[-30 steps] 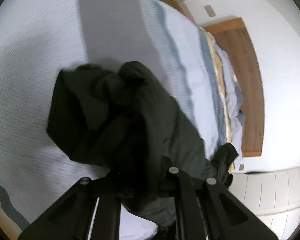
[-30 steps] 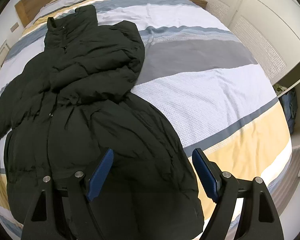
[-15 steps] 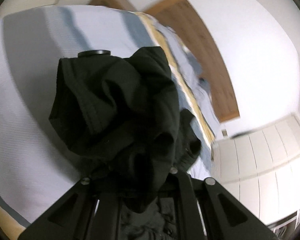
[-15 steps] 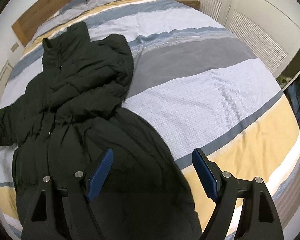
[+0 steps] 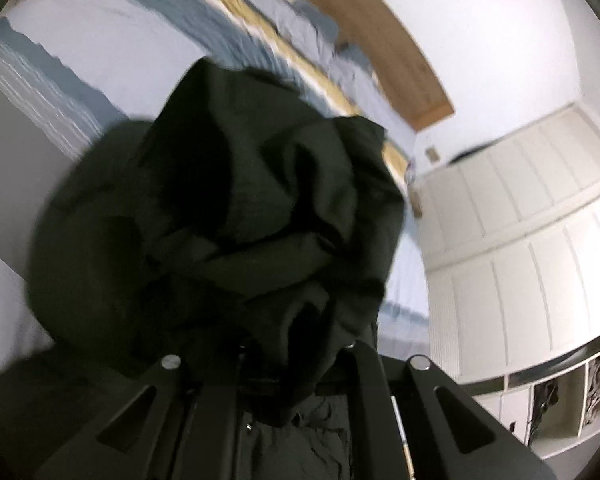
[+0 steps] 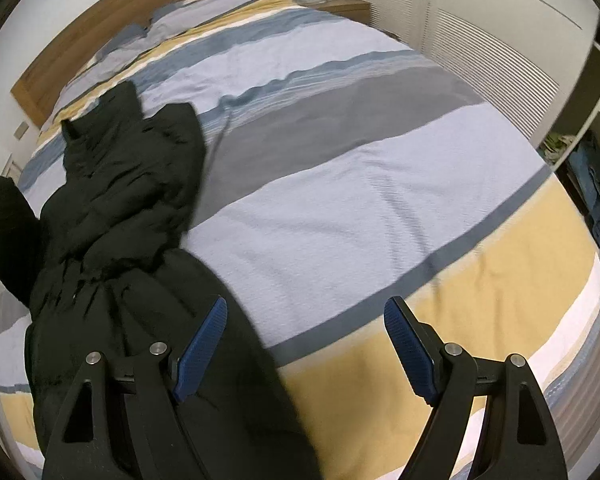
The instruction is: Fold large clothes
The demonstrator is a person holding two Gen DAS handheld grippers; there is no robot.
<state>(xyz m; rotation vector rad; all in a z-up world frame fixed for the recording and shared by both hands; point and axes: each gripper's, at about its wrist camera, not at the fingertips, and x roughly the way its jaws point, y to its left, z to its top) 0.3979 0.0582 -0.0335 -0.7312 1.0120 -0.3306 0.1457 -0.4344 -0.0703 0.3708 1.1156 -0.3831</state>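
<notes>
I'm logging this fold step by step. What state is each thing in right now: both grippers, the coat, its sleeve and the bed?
left gripper: shut on the sleeve.
right gripper: open, holding nothing.
sleeve: bunched, lifted off the bed.
coat: lying front up on the bed, unfolded.
bed: made, striped cover, lightly wrinkled.

Home bedroom, striped bed (image 6: 340, 184), wardrobe doors (image 5: 532, 240)

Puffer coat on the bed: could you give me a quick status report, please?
Left gripper shut on the sleeve, lifted. Right gripper open, empty, over the hem. Black puffer coat lies on the striped duvet. Nothing in the way.
</notes>
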